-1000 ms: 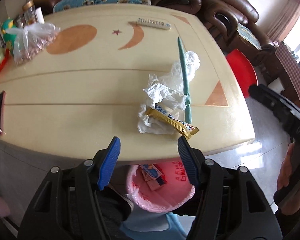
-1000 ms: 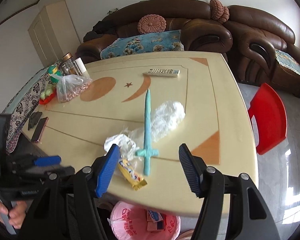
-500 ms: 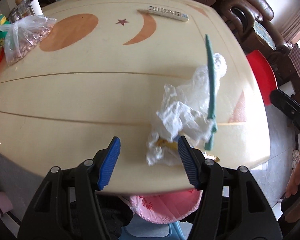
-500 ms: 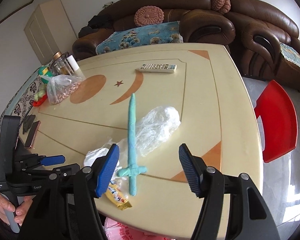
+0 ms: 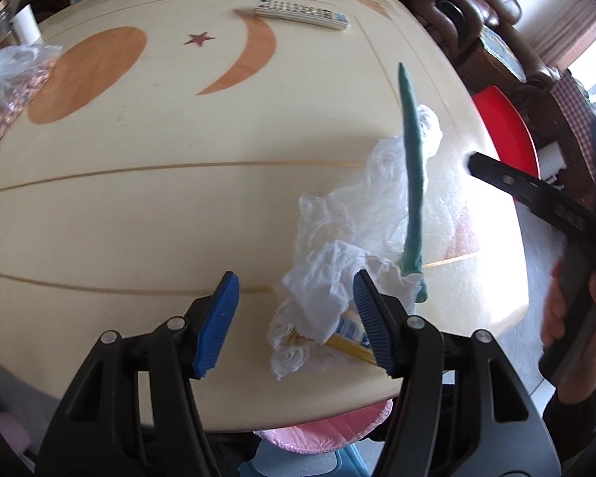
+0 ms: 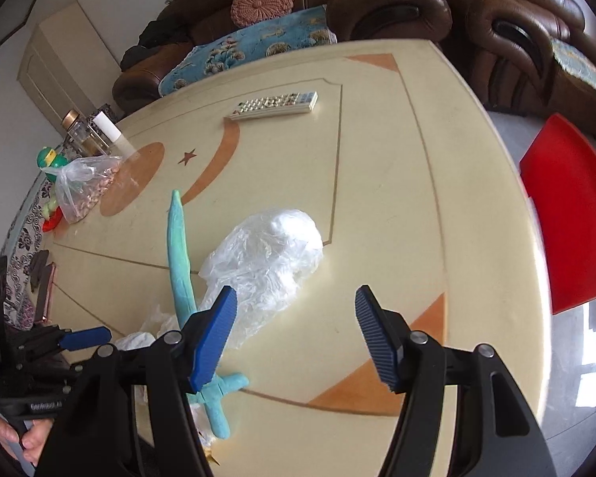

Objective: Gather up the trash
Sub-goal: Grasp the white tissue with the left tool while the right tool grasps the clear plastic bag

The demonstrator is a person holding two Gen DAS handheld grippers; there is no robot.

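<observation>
A crumpled white tissue (image 5: 322,278) lies near the table's front edge on a yellow snack wrapper (image 5: 347,340). A clear plastic bag (image 5: 369,198) lies behind them, also in the right wrist view (image 6: 270,262). My left gripper (image 5: 294,318) is open just above the tissue, its right finger over the tissue's edge. My right gripper (image 6: 294,334) is open above the table, with the plastic bag just ahead of its left finger. A pink-lined bin (image 5: 329,433) sits below the table edge.
A teal toy sword (image 5: 413,183) lies across the plastic bag, also in the right wrist view (image 6: 182,254). A remote (image 6: 274,105) lies far back. A bag of nuts (image 6: 85,187), jars and a phone sit at the left. A red stool (image 6: 568,214) stands right of the table (image 5: 178,198).
Both grippers have moved forward over the table. The left one has closed in on the tissue and wrapper; the right one has come nearer the plastic bag. Both stay open.
</observation>
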